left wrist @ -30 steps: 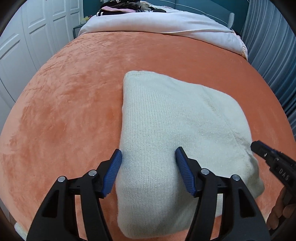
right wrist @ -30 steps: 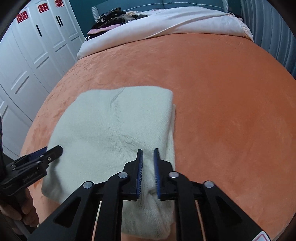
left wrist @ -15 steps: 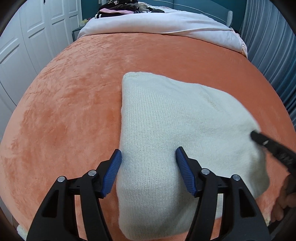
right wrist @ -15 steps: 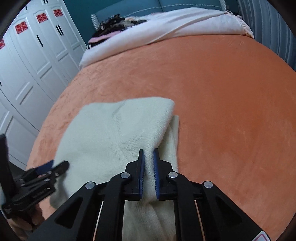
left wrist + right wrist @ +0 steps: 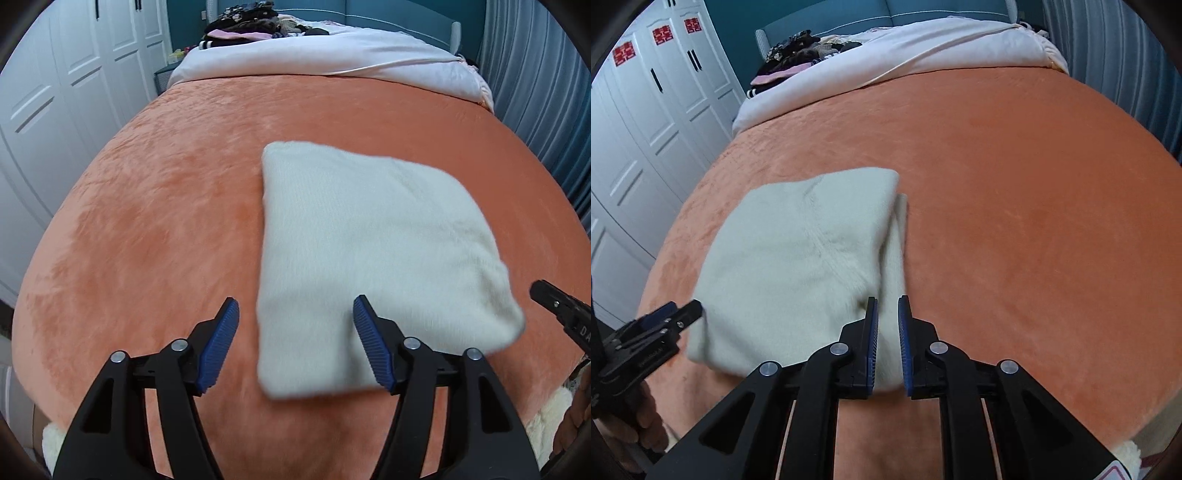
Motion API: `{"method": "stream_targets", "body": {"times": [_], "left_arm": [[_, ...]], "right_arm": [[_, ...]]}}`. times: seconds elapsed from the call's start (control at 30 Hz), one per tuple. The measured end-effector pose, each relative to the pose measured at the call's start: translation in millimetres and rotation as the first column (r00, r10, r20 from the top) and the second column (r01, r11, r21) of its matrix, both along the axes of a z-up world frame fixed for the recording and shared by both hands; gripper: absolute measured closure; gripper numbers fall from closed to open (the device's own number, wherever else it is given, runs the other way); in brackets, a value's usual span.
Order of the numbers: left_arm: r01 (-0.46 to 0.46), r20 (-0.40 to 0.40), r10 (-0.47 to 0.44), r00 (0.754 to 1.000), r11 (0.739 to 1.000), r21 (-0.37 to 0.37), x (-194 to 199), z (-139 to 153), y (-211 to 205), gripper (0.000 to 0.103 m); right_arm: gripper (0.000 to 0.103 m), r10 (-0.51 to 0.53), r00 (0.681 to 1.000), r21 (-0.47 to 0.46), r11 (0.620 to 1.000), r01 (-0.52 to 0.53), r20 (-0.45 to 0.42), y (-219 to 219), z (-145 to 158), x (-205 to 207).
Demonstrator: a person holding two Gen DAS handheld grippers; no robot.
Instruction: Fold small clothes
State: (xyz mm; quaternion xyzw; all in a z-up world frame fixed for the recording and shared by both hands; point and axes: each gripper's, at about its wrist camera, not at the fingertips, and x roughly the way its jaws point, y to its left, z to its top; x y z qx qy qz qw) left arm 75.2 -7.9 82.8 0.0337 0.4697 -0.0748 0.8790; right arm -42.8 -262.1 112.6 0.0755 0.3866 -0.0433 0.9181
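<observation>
A folded cream knit garment (image 5: 369, 251) lies on the orange blanket (image 5: 155, 240); it also shows in the right wrist view (image 5: 798, 266). My left gripper (image 5: 295, 343) is open and empty, held above the garment's near left edge. My right gripper (image 5: 887, 332) has its jaws nearly closed with a narrow gap, over the garment's near right corner; whether cloth sits between them I cannot tell. The right gripper's tip (image 5: 554, 306) shows at the right in the left wrist view. The left gripper (image 5: 665, 321) shows at the left in the right wrist view.
A white duvet (image 5: 332, 55) and a pile of dark clothes (image 5: 243, 22) lie at the bed's far end. White wardrobe doors (image 5: 646, 129) stand to the left. Grey curtains (image 5: 535, 92) hang to the right. The blanket's near edge drops off below the grippers.
Both grippers have pulled back and risen, so the garment looks farther away. The right gripper's jaws have opened slightly. The left jaws stay open.
</observation>
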Motion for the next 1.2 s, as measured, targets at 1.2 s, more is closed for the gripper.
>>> {"method": "stream_targets", "body": {"times": [1.2], "left_arm": [[-0.102,0.020,0.101,0.995,0.994,0.031,-103,-73,17,0.017]], "right_arm": [[0.050,-0.051,0.998,-0.090,0.994,0.055,0.042,48,-100,-83]]}}
